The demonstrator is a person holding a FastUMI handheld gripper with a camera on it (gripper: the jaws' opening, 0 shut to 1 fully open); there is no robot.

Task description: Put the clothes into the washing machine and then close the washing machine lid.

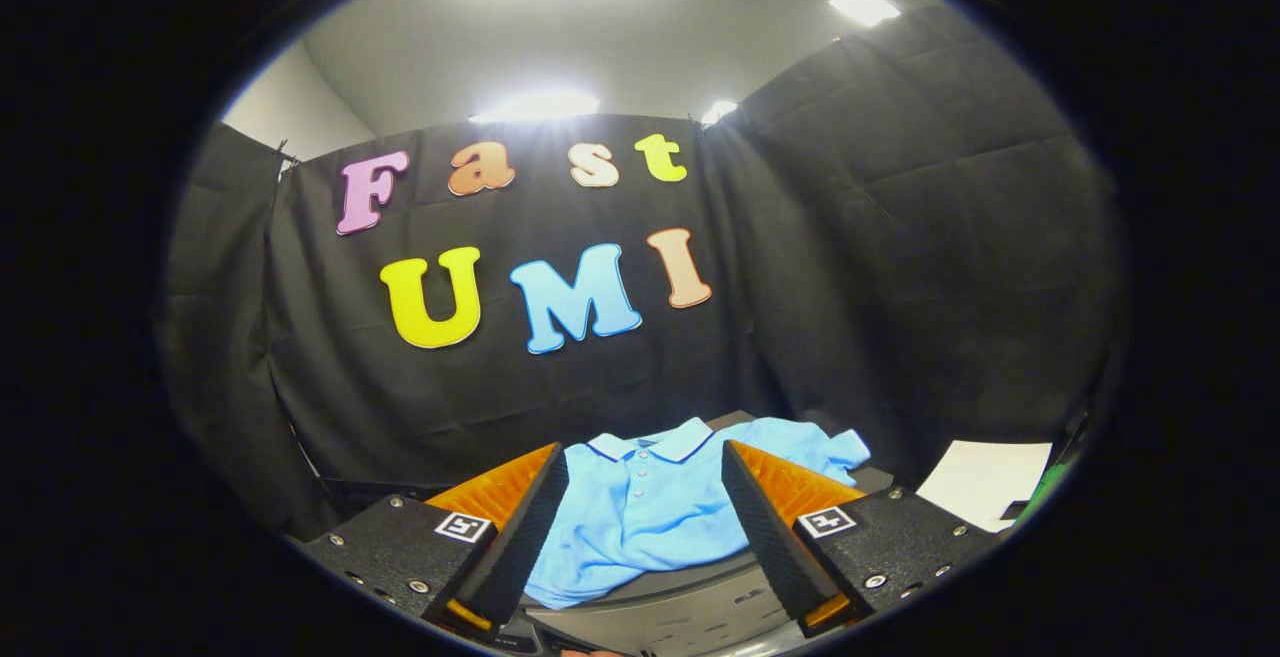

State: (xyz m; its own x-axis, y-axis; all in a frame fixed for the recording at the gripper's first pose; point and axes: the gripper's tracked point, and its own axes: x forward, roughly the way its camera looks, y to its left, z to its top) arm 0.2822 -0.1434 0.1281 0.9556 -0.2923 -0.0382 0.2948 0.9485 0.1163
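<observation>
1. Gripper (645, 497) held level, fingers spread wide, nothing between them yet; the gap frames the shirt ahead, which reads as lining up for a grab.
2. Light blue polo shirt (640, 517) lies crumpled on a dark grey surface (690, 607), collar toward the booth wall, one sleeve thrown out to the right. Lower front of the shirt sits between the fingers; collar and sleeve lie beyond them.
3. Cannot tell whether the grey surface is the washing machine's top or a table; no lid or drum opening can be made out.
4. White sheet (985, 482) lies to the right of the shirt, well apart, with something green just beside it, too small to name.
5. Judgement: task at its start, shirt not yet gripped. Bunched folds near the placket would give the fingers a thick pinch; a thin single layer could slip.
</observation>
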